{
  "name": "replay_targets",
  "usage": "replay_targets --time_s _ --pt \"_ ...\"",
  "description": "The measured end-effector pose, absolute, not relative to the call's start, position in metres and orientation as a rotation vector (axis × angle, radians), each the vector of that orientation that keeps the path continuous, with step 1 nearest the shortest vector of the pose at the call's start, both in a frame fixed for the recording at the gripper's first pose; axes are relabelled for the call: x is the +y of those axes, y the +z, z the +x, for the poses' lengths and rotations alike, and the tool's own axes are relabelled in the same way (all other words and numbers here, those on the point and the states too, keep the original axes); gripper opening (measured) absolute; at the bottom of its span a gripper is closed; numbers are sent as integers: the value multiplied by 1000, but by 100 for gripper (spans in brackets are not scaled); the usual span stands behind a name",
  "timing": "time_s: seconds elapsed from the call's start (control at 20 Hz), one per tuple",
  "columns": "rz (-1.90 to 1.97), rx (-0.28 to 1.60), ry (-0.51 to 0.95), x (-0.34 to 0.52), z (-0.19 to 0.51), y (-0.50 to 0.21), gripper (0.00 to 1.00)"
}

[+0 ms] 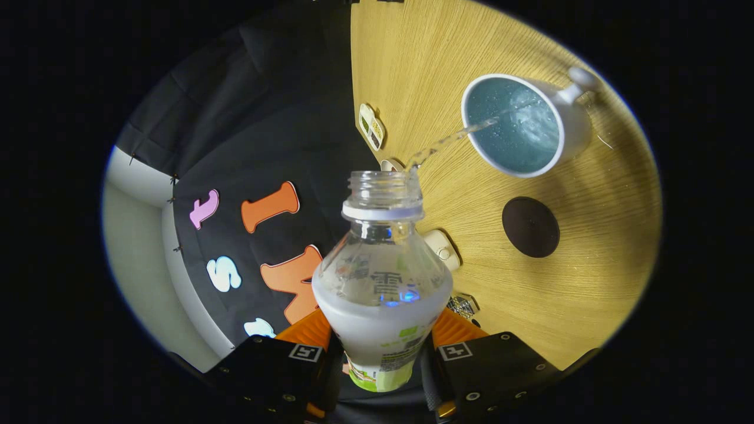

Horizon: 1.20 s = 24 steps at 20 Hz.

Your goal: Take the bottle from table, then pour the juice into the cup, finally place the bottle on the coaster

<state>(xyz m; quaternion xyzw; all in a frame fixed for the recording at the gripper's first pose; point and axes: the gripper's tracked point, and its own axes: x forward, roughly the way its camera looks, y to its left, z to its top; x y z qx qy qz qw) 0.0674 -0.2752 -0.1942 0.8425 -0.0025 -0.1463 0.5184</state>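
Observation:
My gripper [382, 335] is shut on a clear plastic bottle [382, 277] with a white and green label, one finger pressing each side of its body. The bottle is uncapped and tipped over sideways toward the table. A thin clear stream [450, 141] runs from its mouth into the white mug [518, 123], which has a blue inside and holds some liquid. The mug stands on the wooden table [589, 247] beyond the bottle's mouth, its handle pointing away. A round dark coaster [530, 227] lies on the table close to the mug, beside the bottle's neck.
Small white tags [371, 125] and a small white object [443, 248] sit along the table's edge next to the black cloth wall [265, 147]. A pale wall and floor strip [135, 235] show past the cloth.

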Motion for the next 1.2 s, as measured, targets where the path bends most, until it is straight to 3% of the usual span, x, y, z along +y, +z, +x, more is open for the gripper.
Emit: replay_targets --time_s 1.2 --pt "2142 -43 -337 -281 64 -184 57"
